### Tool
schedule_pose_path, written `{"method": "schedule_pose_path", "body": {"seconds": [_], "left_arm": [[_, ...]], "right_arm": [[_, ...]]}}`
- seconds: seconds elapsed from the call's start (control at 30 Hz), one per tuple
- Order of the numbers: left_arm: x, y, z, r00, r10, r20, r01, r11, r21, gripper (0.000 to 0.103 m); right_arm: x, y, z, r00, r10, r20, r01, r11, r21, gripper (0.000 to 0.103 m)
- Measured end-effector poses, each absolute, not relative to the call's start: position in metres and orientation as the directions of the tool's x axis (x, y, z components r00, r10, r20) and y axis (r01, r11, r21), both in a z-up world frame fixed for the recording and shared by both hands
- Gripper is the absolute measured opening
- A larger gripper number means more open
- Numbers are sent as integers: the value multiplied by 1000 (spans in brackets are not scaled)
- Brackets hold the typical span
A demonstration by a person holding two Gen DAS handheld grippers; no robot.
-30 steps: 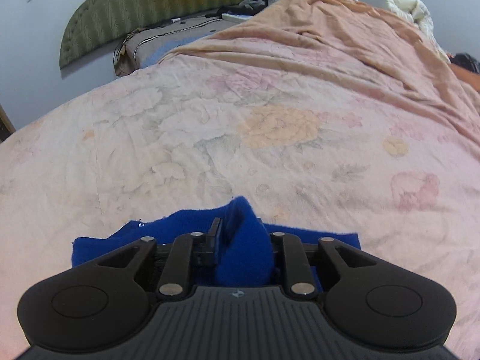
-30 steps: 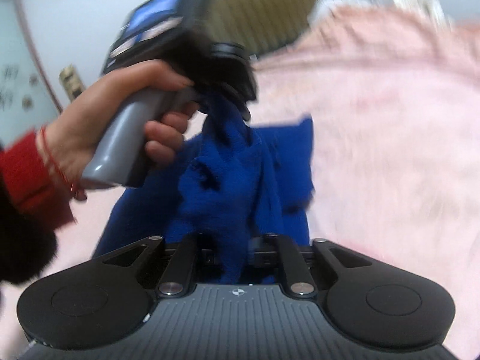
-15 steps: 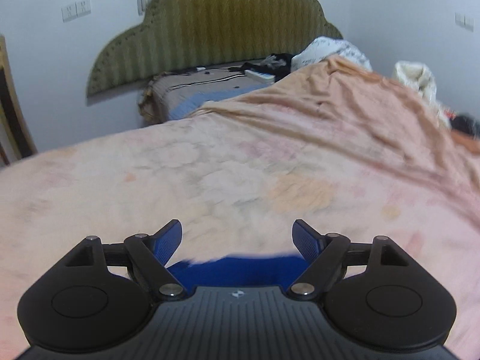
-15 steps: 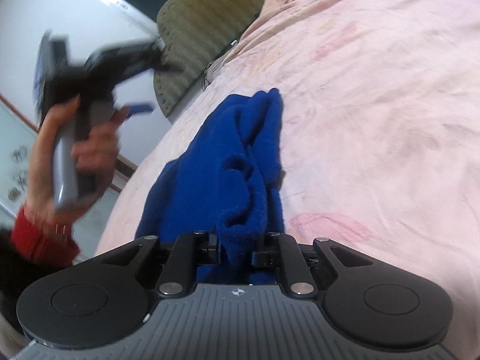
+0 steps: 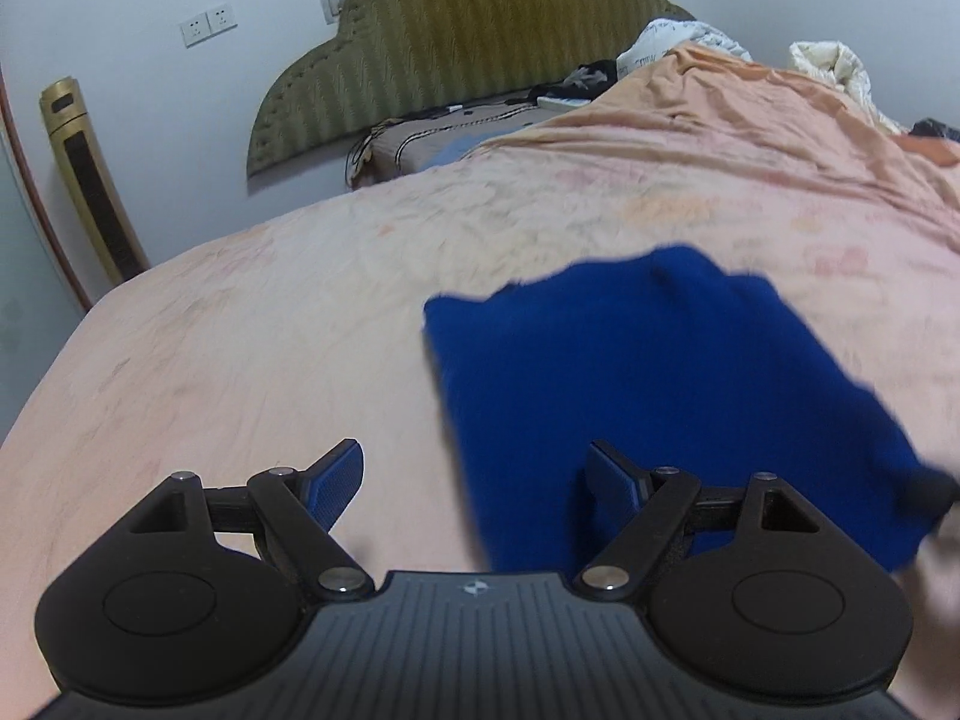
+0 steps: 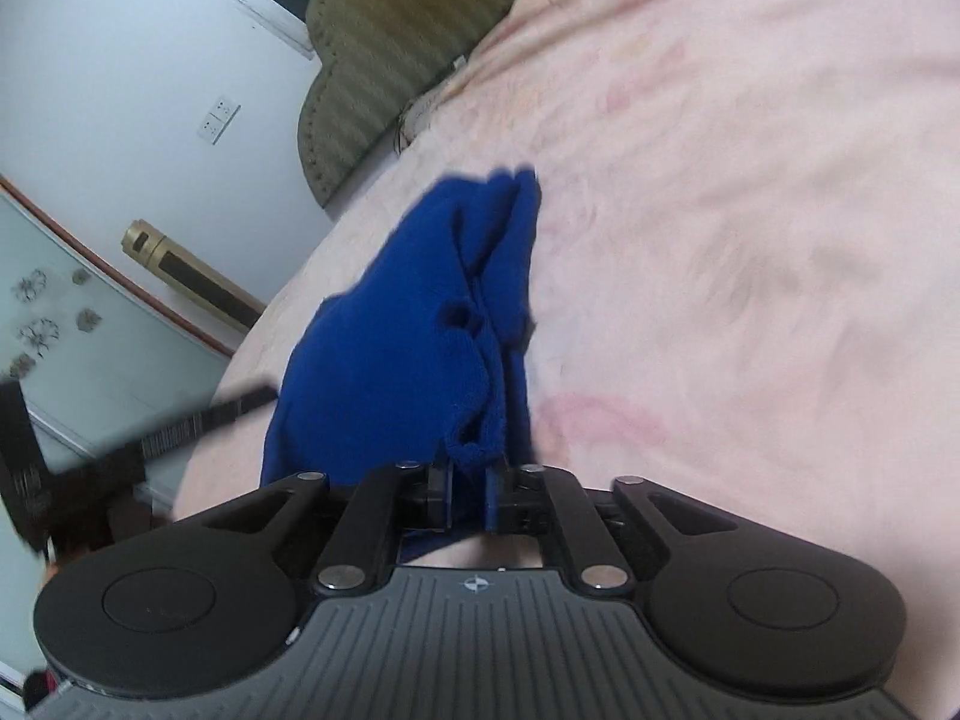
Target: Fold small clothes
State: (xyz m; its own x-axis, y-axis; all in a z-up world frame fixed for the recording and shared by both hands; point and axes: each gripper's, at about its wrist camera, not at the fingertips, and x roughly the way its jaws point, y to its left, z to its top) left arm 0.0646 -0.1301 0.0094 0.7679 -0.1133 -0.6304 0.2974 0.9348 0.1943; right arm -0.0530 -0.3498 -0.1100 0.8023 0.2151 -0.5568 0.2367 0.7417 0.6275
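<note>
Right tool (image 6: 468,495) clamped on bunched blue knitted garment (image 6: 408,354), over pink floral bedsheet (image 6: 750,270); left tool (image 5: 474,480) spread apart, empty

Olive headboard (image 5: 474,30) (scalloped), white wall (image 5: 150,90), gold tower fan (image 5: 90,180).

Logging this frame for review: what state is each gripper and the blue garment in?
left gripper: open, holding nothing
right gripper: shut on blue garment
blue garment: bunched, one end pinched, the rest trailing onto the bedspread
bedspread: spread out, wrinkled
</note>
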Motion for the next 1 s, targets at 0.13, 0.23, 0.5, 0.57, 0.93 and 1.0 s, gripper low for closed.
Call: {"method": "schedule_pose_path", "body": {"seconds": [0.13,0.23,0.5,0.57,0.93,1.0], "left_arm": [[55,-125,-2,755,-94,-649,277,943,186,82],[54,-123,-6,741,-87,-666,267,948,173,82],[55,-119,-9,731,-89,-677,265,951,161,84],[55,-118,-9,729,-91,-678,262,953,154,84],[95,-60,-27,564,-407,-718,281,913,-297,87],[104,-54,-34,536,-480,-694,283,877,-388,88]], "right_arm": [[-38,-329,-74,837,87,-540,184,885,427,34],[-16,-310,-73,819,94,-567,141,924,356,40],[-11,-308,-102,751,115,-650,212,890,403,46],[-12,-313,-101,755,114,-646,219,884,413,46],[-8,-356,-112,748,310,-587,133,796,590,65],[1,-358,-114,738,357,-573,88,791,606,66]]}}
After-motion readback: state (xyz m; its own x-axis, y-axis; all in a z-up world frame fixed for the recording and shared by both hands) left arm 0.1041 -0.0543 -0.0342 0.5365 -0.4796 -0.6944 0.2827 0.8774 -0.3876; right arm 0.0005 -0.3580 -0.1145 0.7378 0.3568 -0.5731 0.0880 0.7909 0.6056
